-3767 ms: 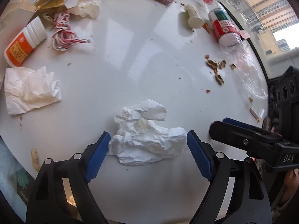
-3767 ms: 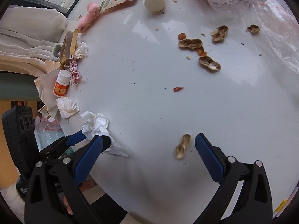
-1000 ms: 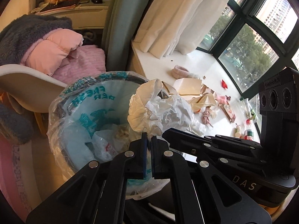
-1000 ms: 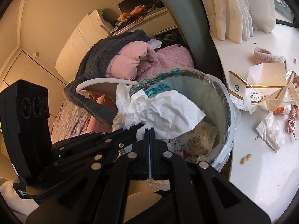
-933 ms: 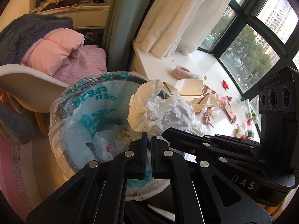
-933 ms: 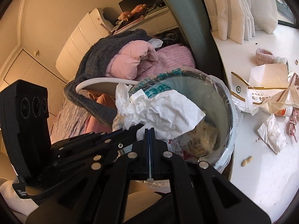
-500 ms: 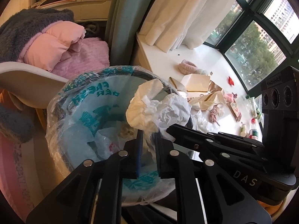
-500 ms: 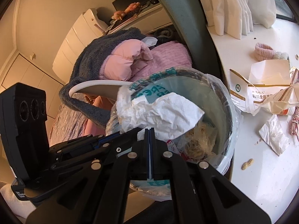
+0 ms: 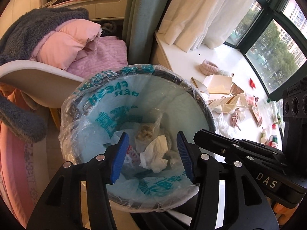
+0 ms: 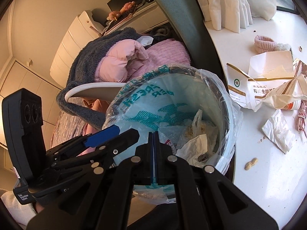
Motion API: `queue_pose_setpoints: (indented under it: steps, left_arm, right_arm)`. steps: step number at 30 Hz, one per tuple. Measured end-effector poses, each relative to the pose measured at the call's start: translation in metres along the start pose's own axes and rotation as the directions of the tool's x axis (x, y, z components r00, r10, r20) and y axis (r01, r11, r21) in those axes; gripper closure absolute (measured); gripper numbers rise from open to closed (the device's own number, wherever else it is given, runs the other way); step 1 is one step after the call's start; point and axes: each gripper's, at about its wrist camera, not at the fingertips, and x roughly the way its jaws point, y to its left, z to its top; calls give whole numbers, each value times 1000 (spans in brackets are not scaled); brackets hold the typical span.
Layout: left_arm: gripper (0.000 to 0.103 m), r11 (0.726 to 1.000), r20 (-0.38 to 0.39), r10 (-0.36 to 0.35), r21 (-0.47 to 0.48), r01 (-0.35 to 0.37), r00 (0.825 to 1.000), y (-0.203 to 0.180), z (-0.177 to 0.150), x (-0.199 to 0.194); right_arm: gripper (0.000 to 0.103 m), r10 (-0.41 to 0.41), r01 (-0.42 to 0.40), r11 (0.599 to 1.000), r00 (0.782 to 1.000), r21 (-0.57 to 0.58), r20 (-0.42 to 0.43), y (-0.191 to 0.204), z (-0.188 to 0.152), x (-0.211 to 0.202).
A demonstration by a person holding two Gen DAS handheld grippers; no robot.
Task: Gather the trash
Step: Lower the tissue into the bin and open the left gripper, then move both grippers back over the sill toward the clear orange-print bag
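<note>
I am over the trash bin [image 9: 134, 71], which is lined with a pale blue printed bag. My left gripper [image 9: 152, 157] hangs above its mouth and its jaws are opening, with nothing pressed between the blue pads. A crumpled white tissue [image 9: 155, 153] lies loose down in the bin on other rubbish. In the right wrist view the same tissue [image 10: 195, 145] rests inside the bin [image 10: 220, 88]. My right gripper [image 10: 153, 151] is shut over the bin's near rim, and nothing shows between its pads. The left gripper's fingers [image 10: 101, 136] sit just left of it.
A white ledge [image 10: 268, 182] runs right of the bin, carrying a torn box [image 10: 264, 76], a flat tissue [image 10: 278, 132], a peanut [image 10: 251, 163] and striped string [image 10: 301, 118]. Behind the bin stands a white chair [image 9: 38, 78] piled with pink and grey clothing. Curtains hang at the back.
My left jaws have spread apart and the crumpled tissue has dropped from them into the bin. The right gripper has stayed shut in the same place.
</note>
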Motion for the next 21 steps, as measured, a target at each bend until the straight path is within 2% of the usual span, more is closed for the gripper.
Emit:
queue_pose_setpoints:
  steps: [3,4,6,7,8,9,10,12,16,21]
  left_arm:
    - [53,1000,2,12,10,-12,1000,-2,0,-2]
    - [53,1000,5,23,11,-23,1000,-2,0,-3]
    - [52,998,15,67,-5,-67,998,-1,1,-4]
    - [51,996,28,77,-42,-76,997,5,1,-6]
    - [43,994,43,67,-89,-63,997,13,1,-9]
    - [32,991,58,60,-127,-52,996,18,1,-12]
    - [31,987,79,71,-146,-59,994,21,0,-16]
    - [28,990,118,87,-120,-73,989,16,0,-22]
    - [27,992,199,124,-18,-123,972,-12,2,-33]
    - [26,994,199,75,59,-88,977,-52,5,-32]
  right_arm:
    - [100,-7,7,1000,1000,-1,5,0,0,0]
    - [95,-27,27,1000,1000,-4,14,1,-1,-2]
    - [70,-62,62,998,997,0,37,-1,-3,-6]
    - [35,-76,75,997,996,11,49,-4,-4,-9]
    - [6,-110,108,994,992,30,64,-8,-5,-12]
    - [6,-91,88,995,993,42,71,-12,-7,-14]
    - [6,-72,68,996,995,56,71,-14,-9,-15]
    - [6,-77,73,996,993,52,88,-13,-13,-20]
    - [6,-93,88,995,988,42,125,-15,-22,-35]
    - [6,-167,146,982,967,118,195,-35,-43,-70]
